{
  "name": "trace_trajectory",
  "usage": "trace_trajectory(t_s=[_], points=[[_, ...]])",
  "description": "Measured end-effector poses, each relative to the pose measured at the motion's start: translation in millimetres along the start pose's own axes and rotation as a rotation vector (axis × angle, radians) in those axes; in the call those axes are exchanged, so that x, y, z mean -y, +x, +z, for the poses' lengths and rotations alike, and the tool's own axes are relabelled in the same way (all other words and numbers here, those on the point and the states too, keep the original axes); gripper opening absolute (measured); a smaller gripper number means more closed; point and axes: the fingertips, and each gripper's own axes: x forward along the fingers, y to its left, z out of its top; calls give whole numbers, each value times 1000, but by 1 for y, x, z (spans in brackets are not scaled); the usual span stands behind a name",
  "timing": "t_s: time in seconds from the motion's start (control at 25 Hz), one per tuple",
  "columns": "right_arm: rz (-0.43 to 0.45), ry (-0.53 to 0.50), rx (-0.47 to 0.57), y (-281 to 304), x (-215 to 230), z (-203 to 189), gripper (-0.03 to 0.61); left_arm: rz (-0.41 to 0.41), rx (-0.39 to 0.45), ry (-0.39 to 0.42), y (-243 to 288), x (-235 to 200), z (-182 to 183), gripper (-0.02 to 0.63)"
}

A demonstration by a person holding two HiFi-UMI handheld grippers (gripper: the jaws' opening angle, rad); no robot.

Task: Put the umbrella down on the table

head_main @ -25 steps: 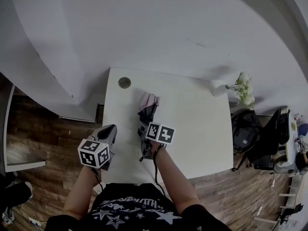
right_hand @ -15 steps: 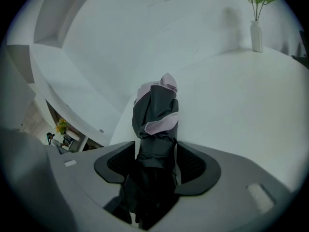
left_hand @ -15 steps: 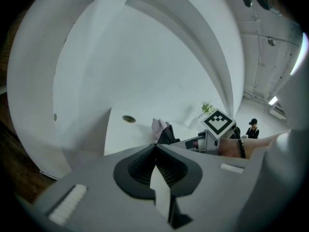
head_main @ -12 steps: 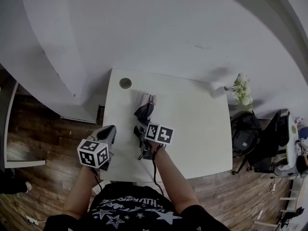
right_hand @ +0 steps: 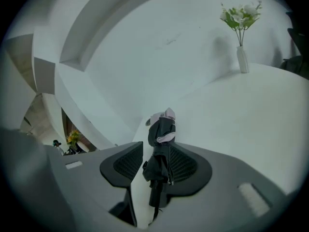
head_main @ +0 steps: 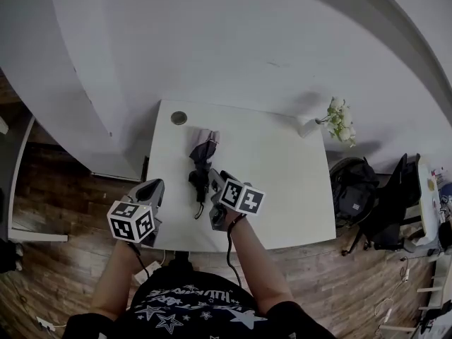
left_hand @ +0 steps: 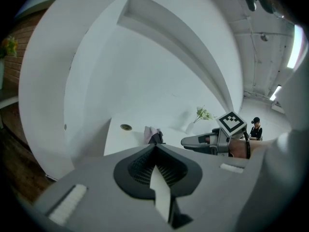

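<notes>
The folded umbrella (head_main: pixel 201 162) now lies lengthwise on the white desk (head_main: pixel 282 189), its pale end toward the wall and its thin wrist strap trailing toward the person. A second ago it sat in the right tongs (head_main: pixel 216 189). Those have since let go and lifted clear, so the put-down looks finished and only the withdrawal remains.

In the right gripper view the umbrella shows in the gap between the two pads, but neither pad presses it. The jaws stand apart and are closing on nothing. The left tongs (head_main: pixel 152 189) hang off the desk's near left corner, pads together and empty.

The umbrella is limp dark fabric, bunched in loose pleats round a slim shaft, with a lilac tip. The desk is smooth and matt. The pads are black and finely ribbed. A small round disc (head_main: pixel 179 118) sits near the far left corner.
</notes>
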Motion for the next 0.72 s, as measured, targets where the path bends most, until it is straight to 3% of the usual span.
trace_trajectory(t_s=[0.28, 0.72], points=[[61, -17, 59, -60, -13, -4, 152, -2, 39, 28, -35, 38, -6, 3], [99, -52, 97, -150, -11, -44, 90, 5, 65, 37, -99, 95, -45, 3]])
